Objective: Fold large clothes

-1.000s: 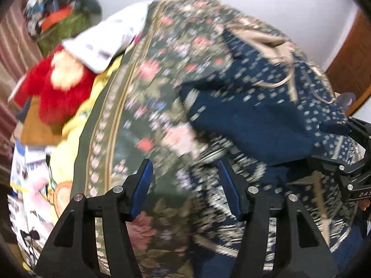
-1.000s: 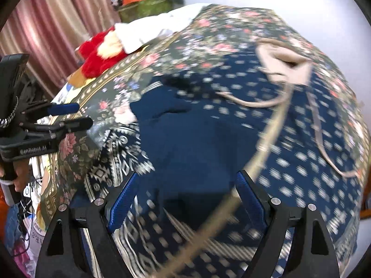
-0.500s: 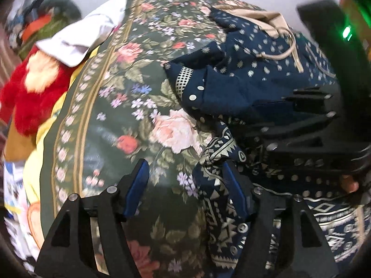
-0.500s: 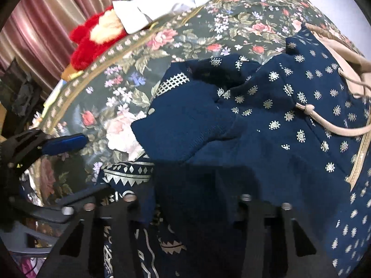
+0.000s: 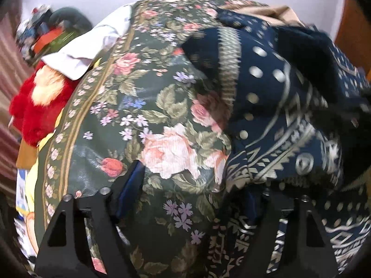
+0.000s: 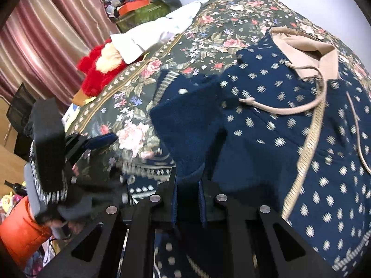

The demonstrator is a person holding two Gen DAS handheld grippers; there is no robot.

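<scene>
A navy patterned hooded garment point(image 6: 289, 120) with a beige hood lining and drawstring lies on a dark floral bedspread point(image 6: 208, 34). My right gripper point(image 6: 188, 199) is shut on a fold of the garment's plain navy inner fabric at its near left edge. My left gripper point(image 5: 190, 185) is open, its fingers low over the bedspread point(image 5: 139, 115), with the garment's patterned hem point(image 5: 278, 139) bunched up against its right finger. The left gripper also shows in the right wrist view point(image 6: 102, 139) at the left.
A red plush toy point(image 6: 99, 69) and a white cloth point(image 6: 157, 34) lie at the bed's far left edge. A cluttered shelf point(image 6: 134, 4) and striped curtains point(image 6: 46, 34) stand behind. A white wall lies beyond the bed.
My right gripper has closed on the garment's navy fold. The left gripper has stayed open and moved closer to the bunched hem, which has risen.
</scene>
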